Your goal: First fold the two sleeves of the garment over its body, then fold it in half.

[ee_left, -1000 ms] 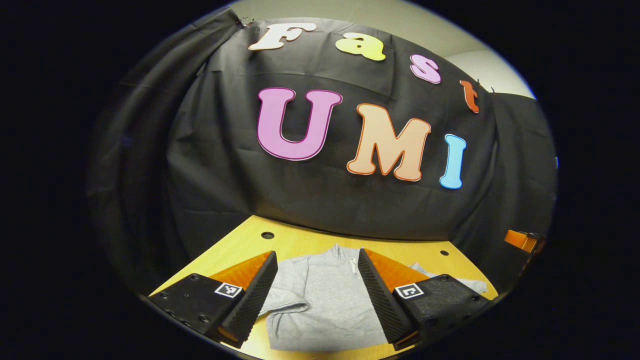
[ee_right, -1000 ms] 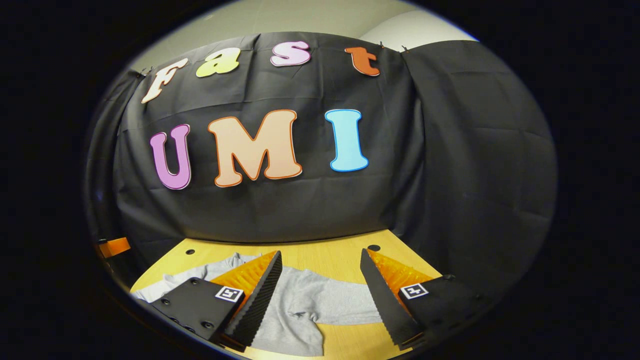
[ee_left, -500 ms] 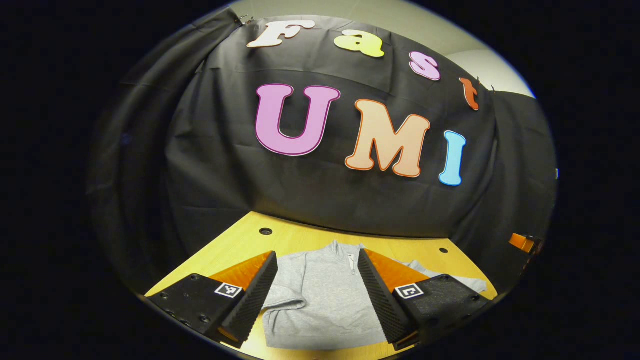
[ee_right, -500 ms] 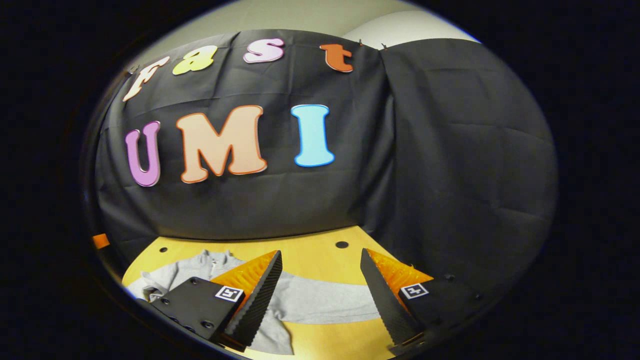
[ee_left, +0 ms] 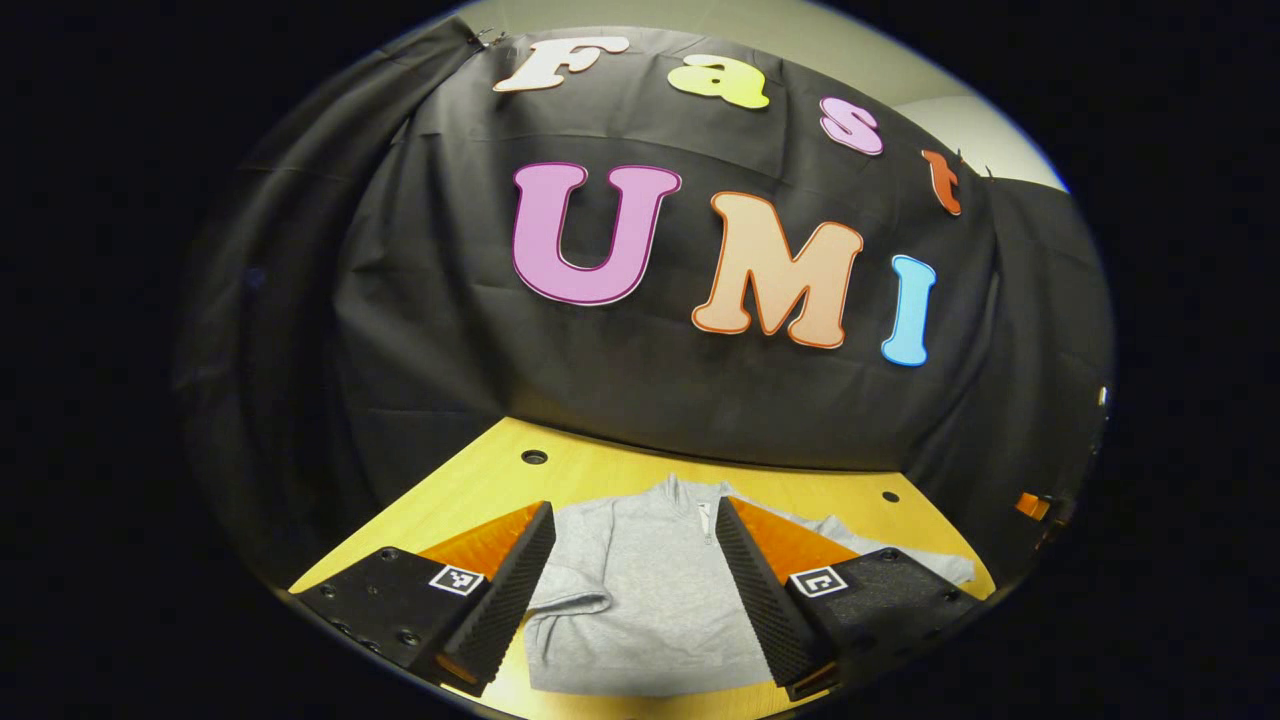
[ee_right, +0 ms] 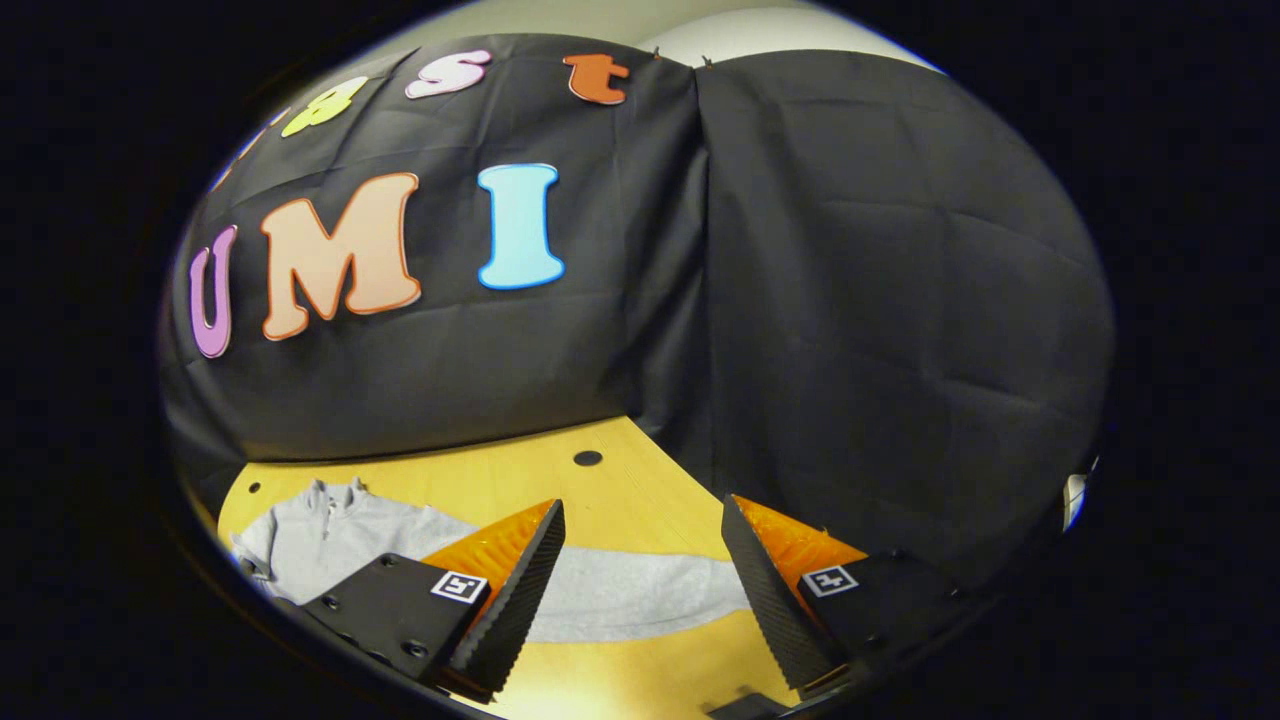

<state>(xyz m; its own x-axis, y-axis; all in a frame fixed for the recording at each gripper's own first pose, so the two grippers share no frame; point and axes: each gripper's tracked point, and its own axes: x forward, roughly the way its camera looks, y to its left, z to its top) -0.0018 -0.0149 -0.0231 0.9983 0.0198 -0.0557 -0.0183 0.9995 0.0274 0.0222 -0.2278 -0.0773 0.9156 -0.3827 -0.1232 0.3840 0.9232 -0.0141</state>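
**Right gripper swings out to the far sleeve**

We see the grey top (ee_left: 640, 590) lying flat on the yellow table (ee_left: 470, 490), collar toward the black wall. In the left gripper view, one sleeve (ee_left: 565, 600) is already folded in over the body. The left gripper (ee_left: 632, 580) hangs above the top with its fingers wide apart, holding nothing. It has hardly moved in the last second.

The right gripper (ee_right: 640, 585) is the one that has changed. A second ago it looked at the middle of the top. Now it has turned away to the side, and the collar (ee_right: 335, 495) sits far off near the edge of the right gripper view. The other sleeve (ee_right: 640, 595) stretches out straight on the table, right between its fingers. Those fingers are wide apart too and hold nothing.

We think this means the second sleeve is next. The right gripper needs to drop, pinch the sleeve near its end, and carry it over the body. The fold in half comes after that.
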